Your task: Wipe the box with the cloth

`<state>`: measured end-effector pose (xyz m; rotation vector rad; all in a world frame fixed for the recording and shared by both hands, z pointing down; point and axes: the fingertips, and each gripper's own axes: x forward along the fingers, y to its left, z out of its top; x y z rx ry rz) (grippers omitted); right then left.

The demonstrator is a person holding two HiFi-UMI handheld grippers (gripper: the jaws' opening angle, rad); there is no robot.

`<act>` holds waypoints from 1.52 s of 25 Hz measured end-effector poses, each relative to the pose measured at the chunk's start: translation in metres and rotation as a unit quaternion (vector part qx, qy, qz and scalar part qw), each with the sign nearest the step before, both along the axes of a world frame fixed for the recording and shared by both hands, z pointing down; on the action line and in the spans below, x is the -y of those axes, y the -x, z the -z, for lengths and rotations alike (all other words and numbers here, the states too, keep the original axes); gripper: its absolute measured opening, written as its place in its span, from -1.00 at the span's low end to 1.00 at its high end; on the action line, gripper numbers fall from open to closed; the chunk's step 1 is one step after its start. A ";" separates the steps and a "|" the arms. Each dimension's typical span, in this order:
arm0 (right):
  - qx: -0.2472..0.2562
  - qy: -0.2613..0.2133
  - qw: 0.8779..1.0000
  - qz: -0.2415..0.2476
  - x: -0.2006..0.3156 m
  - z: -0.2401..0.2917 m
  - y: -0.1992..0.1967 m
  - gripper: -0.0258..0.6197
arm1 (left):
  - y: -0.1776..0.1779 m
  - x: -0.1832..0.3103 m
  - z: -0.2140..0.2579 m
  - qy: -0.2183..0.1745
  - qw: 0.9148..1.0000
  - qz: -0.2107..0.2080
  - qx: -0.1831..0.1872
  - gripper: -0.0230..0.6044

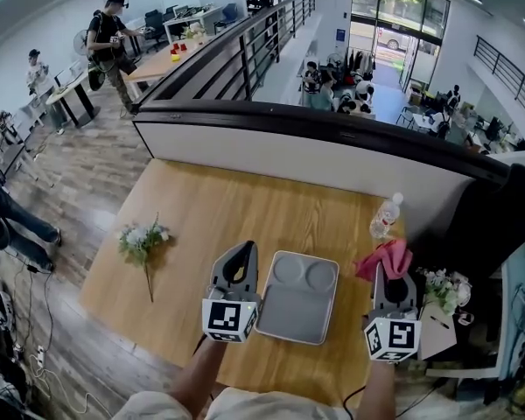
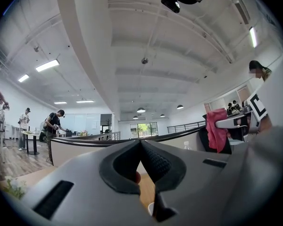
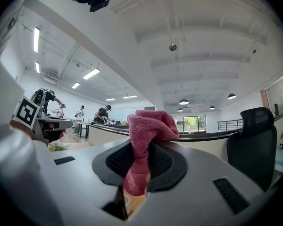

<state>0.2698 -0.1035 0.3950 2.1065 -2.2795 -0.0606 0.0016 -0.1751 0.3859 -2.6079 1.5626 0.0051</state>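
— Right claw (image 3: 142,150)?
— Clamped on the pink cloth (image 3: 150,125). Left claw (image 2: 141,146) is pressed closed, empty.
— And the box (image 1: 299,297)?
— Flat on the wooden worktop (image 1: 210,213) between the two claws, near the front edge. Bare wood behind it. Flowers (image 1: 143,237) lie well left, with a bottle (image 1: 385,216) by the right edge. A low wall (image 1: 332,160) stands beyond.

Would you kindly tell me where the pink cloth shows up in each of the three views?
Head view: pink cloth lower right, at the right gripper tip.
Left gripper view: the cloth at the right side, mid-height.
Right gripper view: the cloth in the centre, between the jaws.
Shared landmark: dark-topped half wall.
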 end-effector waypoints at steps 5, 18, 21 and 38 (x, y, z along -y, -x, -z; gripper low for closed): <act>0.011 0.006 1.000 -0.004 0.000 0.001 0.005 -0.67 | 0.002 -0.001 0.003 -0.002 1.000 0.000 0.004 -0.89; 0.000 0.007 1.000 0.000 0.002 -0.002 0.003 -0.67 | -0.001 -0.001 0.005 -0.005 1.000 -0.003 0.001 -0.89; -0.001 0.010 1.000 -0.002 0.002 -0.002 0.004 -0.67 | -0.001 -0.001 0.005 -0.006 1.000 -0.004 0.001 -0.89; -0.050 0.042 0.998 0.022 0.010 -0.015 0.017 -0.67 | -0.004 -0.003 0.002 -0.005 1.000 -0.007 -0.001 -0.89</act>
